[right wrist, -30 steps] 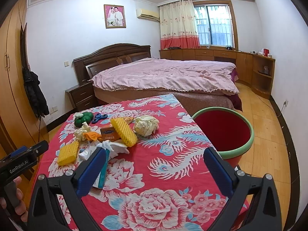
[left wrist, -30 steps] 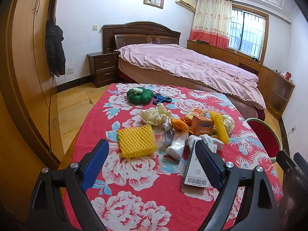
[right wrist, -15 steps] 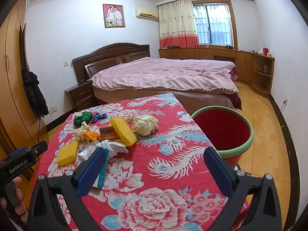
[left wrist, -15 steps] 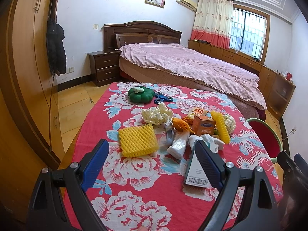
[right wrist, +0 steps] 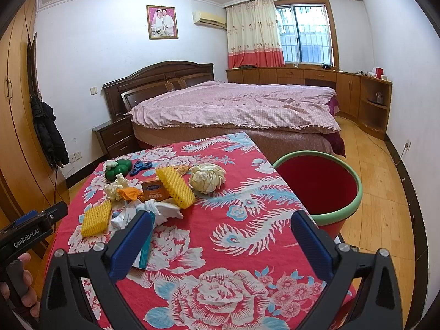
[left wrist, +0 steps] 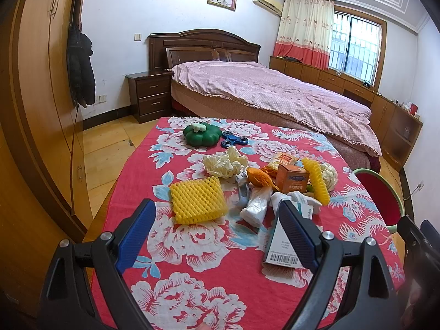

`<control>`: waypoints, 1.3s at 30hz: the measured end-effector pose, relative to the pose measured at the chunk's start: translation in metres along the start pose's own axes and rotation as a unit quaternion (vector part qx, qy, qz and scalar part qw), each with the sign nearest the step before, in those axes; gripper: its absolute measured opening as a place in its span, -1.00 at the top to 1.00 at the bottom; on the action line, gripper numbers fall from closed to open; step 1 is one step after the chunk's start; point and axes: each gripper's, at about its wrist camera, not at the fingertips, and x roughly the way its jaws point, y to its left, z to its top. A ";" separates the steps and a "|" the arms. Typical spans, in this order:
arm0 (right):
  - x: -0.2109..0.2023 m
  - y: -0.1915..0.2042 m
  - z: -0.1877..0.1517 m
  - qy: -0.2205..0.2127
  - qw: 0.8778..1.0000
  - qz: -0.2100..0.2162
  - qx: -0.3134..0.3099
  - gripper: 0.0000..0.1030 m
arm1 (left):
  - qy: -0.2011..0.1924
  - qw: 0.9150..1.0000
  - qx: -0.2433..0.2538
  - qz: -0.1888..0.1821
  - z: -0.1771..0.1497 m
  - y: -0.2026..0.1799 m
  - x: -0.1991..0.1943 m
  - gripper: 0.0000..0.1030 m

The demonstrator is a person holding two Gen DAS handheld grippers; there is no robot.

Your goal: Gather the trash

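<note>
Both the left gripper (left wrist: 214,233) and right gripper (right wrist: 220,244) gape wide, holding nothing, above the tabletop (right wrist: 233,247). The trash pile (right wrist: 154,192) lies mid-table, probably wrappers; the red bin (right wrist: 316,187) stands right.

Your left camera looks along the table (left wrist: 192,261) from its near-left edge toward the bed (left wrist: 275,93); your right camera sits further right, sharing the trash pile (right wrist: 154,192) and bin (right wrist: 354,203).
</note>
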 end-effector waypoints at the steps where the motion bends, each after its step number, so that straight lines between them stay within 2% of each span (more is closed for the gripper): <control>1: 0.002 0.001 -0.001 0.001 1.000 0.000 0.000 -1.00 | 0.000 1.000 0.000 0.000 0.000 -0.001 0.000 -0.77; 29: 0.001 0.000 0.000 0.004 1.000 0.001 0.002 -1.00 | 0.002 1.000 -0.001 0.002 -0.002 0.007 0.002 -0.77; 39: 0.012 -0.003 -0.007 0.019 1.000 0.005 0.009 -1.00 | 0.023 1.000 0.001 0.013 -0.005 0.009 0.017 -0.77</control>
